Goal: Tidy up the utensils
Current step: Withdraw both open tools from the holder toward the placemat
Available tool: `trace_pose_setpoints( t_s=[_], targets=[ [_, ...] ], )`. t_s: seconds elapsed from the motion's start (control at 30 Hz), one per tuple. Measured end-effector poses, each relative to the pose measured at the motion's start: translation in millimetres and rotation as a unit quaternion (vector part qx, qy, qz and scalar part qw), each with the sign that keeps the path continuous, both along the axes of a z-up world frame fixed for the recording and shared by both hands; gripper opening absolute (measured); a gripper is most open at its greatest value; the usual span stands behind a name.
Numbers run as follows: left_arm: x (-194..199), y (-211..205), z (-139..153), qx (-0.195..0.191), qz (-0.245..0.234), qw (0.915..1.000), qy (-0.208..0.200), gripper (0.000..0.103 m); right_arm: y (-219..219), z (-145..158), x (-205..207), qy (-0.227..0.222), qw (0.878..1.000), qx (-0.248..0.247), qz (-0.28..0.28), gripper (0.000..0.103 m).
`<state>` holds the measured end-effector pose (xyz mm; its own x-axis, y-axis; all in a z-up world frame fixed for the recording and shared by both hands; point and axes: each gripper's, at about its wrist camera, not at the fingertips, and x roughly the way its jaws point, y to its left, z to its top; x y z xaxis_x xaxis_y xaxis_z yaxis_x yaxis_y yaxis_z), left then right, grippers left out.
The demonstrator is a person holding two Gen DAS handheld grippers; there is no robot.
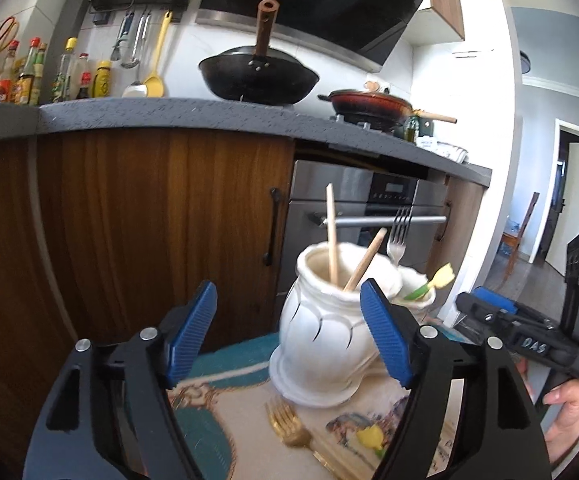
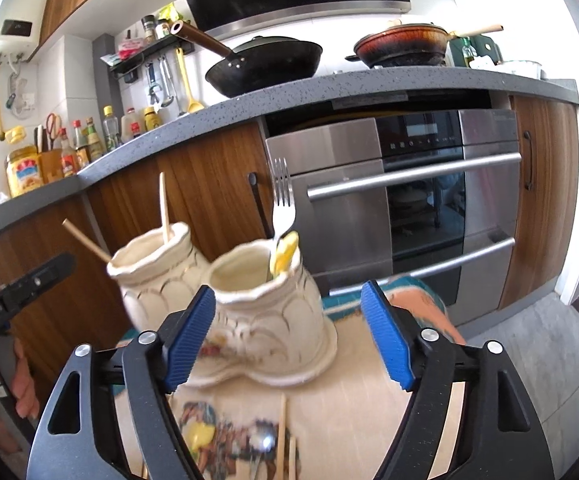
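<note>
Left wrist view: my left gripper (image 1: 288, 320) is spread, empty, beside the white holder (image 1: 321, 344); a gold fork (image 1: 291, 426) lies before it.

Right wrist view: my right gripper (image 2: 288, 322) gapes empty behind the holder (image 2: 273, 320); 2 chopsticks (image 2: 283, 436) lie nearer. Risk: nudging the holder over.

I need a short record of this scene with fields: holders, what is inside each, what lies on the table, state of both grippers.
holder: double white ceramic holder on patterned cloth
one pot: two chopsticks
other pot: silver fork, yellow-tipped utensil
on cloth: gold fork, chopsticks, spoon
left hand-held gripper: open, holding nothing
right hand-held gripper: open, holding nothing
</note>
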<state>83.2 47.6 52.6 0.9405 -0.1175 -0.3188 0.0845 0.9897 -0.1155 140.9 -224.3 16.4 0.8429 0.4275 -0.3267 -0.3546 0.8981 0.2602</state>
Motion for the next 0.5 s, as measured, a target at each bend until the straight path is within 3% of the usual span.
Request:
trace_pose_setpoints(
  t_s=[0.27, 0.5],
  targets=[
    [-21, 10, -23, 0.013, 0.051, 0.9974, 0.049, 0.090, -4, -12, -24, 0.017, 1.000, -0.014, 0.003, 0.083],
    [-38, 1, -44, 0.051, 0.056, 0.9929, 0.091, 0.093, -5, -20, -37, 0.029, 0.999, -0.027, 0.015, 0.086]
  ],
)
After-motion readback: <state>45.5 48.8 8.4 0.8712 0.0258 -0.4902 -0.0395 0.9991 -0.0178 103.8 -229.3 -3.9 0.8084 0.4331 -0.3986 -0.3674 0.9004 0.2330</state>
